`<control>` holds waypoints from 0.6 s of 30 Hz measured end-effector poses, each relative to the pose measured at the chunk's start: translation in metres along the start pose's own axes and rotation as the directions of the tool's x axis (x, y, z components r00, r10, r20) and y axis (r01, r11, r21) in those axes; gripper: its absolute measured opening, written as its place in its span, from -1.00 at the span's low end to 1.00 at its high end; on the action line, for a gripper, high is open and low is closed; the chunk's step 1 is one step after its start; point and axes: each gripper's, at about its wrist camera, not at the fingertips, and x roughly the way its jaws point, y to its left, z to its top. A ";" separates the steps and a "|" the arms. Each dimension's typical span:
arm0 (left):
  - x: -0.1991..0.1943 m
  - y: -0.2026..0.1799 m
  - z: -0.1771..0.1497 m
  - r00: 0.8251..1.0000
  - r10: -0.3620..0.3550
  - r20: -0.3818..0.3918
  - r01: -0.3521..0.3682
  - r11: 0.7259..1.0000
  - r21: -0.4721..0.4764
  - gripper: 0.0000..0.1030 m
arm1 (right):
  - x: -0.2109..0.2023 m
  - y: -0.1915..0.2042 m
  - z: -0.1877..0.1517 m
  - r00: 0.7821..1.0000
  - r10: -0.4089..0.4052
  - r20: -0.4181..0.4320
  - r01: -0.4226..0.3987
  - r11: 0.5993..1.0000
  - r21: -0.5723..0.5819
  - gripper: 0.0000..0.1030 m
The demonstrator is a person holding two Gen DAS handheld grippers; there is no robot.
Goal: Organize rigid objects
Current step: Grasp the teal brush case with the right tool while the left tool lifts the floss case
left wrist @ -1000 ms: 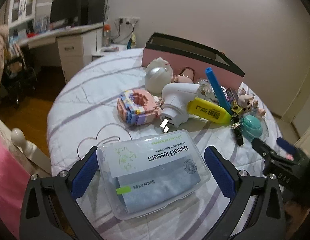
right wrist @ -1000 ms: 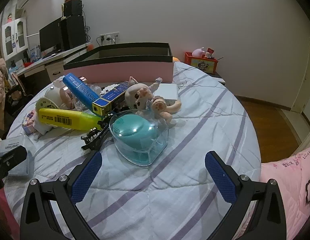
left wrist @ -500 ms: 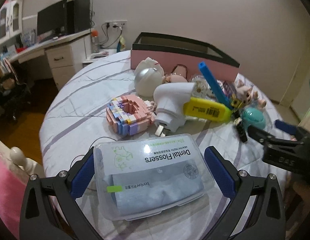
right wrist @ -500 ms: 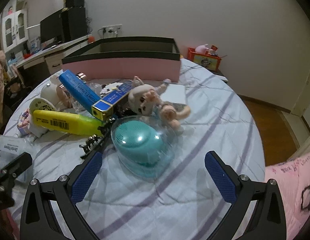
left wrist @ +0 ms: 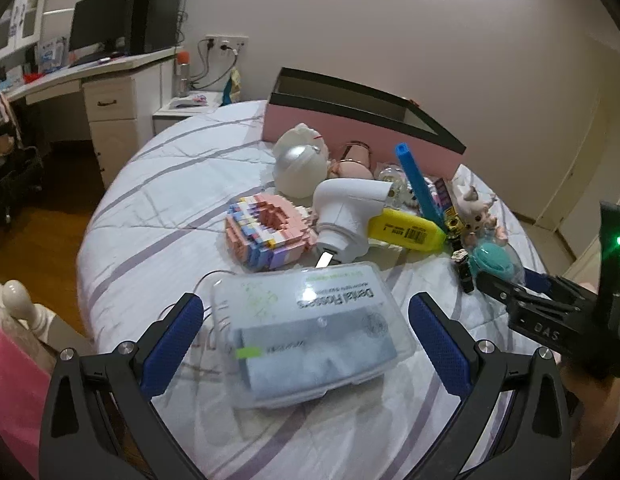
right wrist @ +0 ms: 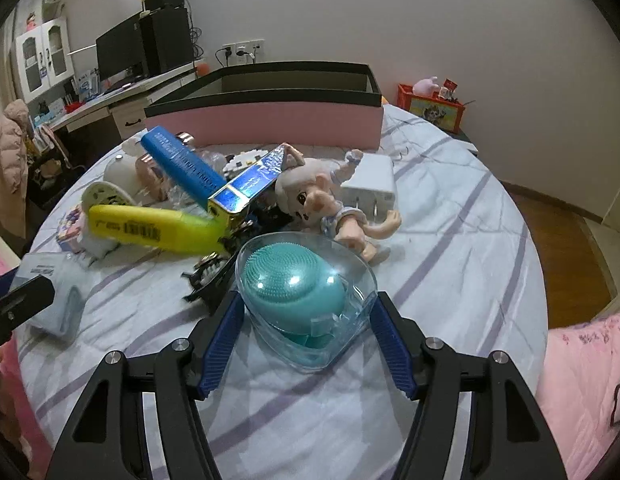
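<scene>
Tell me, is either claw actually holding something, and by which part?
The right claw has just been closing on the clear brush case, pads against its two sides near the narrow end. The left claw only straddles the flossers box, open.

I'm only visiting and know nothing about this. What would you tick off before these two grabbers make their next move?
1. Clear case sits between the right gripper jaws, which have just been closing: ok.
2. Those jaws firmly press the case: cannot tell.
3. Dental flossers box sits between the left gripper jaws, open and apart from it: ok.
4. Pink box has an open top: ok.
5. Black clip is clear of the right jaws: cannot tell.
</scene>
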 end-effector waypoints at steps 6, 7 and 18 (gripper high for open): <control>0.005 -0.015 -0.008 0.998 0.063 -0.008 -0.063 0.998 0.014 1.00 | -0.002 0.000 -0.003 1.000 -0.003 0.010 0.003 1.000 0.021 0.30; 0.009 -0.019 -0.010 0.996 0.087 -0.018 -0.087 0.996 0.033 1.00 | -0.002 -0.001 -0.003 1.000 -0.001 0.008 0.001 1.000 0.024 0.30; 0.020 -0.011 -0.007 0.990 0.138 0.014 -0.138 0.990 0.003 0.97 | 0.003 -0.003 0.000 1.000 -0.001 0.021 0.000 1.000 0.024 0.37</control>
